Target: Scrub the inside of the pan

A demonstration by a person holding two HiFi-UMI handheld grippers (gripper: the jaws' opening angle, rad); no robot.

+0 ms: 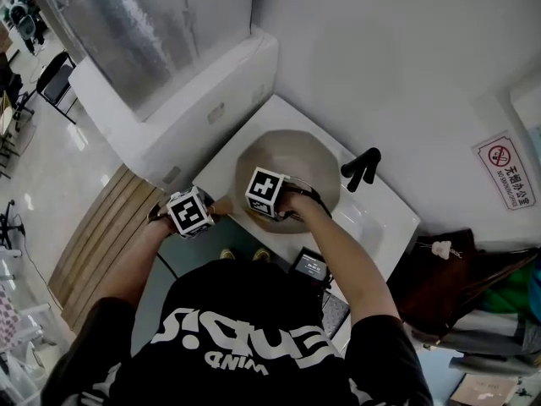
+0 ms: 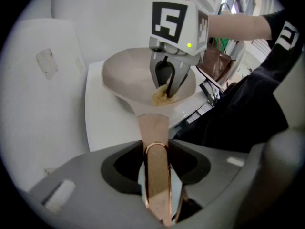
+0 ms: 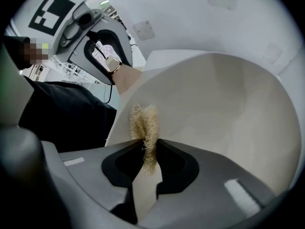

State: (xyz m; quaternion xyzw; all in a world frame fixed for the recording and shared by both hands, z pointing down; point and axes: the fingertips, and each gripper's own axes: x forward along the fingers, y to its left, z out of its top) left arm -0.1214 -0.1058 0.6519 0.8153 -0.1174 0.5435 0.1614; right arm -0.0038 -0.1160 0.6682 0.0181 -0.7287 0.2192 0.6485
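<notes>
1. My left gripper (image 2: 156,171) is clamped on the pan's handle (image 2: 155,132); the coppery strip runs edge-up straight between my fingers and out toward the bowl.
2. The pan (image 1: 296,155) is pale beige and sits about the middle of the white surface (image 1: 385,214); its handle pokes out past the near edge toward me, and that is where my left fingers grip it; I cannot tell whether the pan's bottom rests flat.
3. My right gripper (image 3: 150,159) pinches the scrubber (image 3: 144,123), a tuft of straw-coloured fibres; these fingers stand narrow, nearly together, with the tuft squeezed between them and its bushy end sticking out beyond the tips.
4. The bushy end lies against the inside wall of the pan on the handle side, just below the rim; seen from the left gripper view, my right fingers point down into the bowl, right above where the handle joins it.
5. The two grippers are close together; the left one stays outside the pan at the near edge of the surface, and the right one hangs over the pan's near rim.
6. A black tap (image 1: 362,167) stands at the surface's far edge by the wall, just beside the pan's rim and well clear of both sets of fingers.
</notes>
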